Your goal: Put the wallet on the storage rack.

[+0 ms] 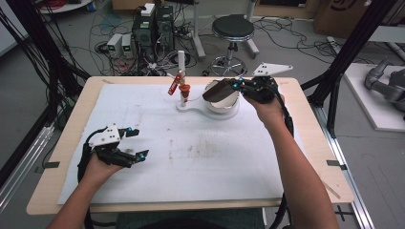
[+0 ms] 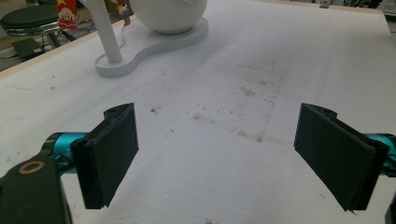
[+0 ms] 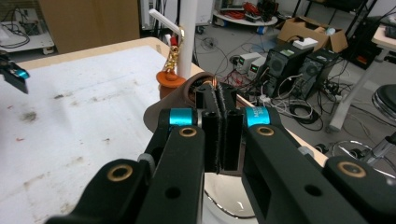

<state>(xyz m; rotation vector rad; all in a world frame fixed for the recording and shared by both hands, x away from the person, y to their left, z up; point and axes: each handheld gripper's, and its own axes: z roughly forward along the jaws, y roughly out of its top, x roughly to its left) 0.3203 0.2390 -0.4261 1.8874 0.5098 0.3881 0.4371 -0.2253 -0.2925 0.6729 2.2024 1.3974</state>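
your right gripper (image 1: 228, 88) has its fingers pinched on a brown pouch (image 1: 217, 90), lifted just over the white bowl (image 1: 224, 106) at the bench's far side, so placing it is left, while your left gripper (image 1: 135, 142) rests wide and empty.

From here I get even, soft overhead light, faint shadows on the white mat (image 1: 200, 157), mild softness throughout, and blurred near jaws in both gripper views.

A flat brown leather piece (image 1: 217, 89), pinched at one edge, hangs tilted above the white bowl (image 1: 224, 106)
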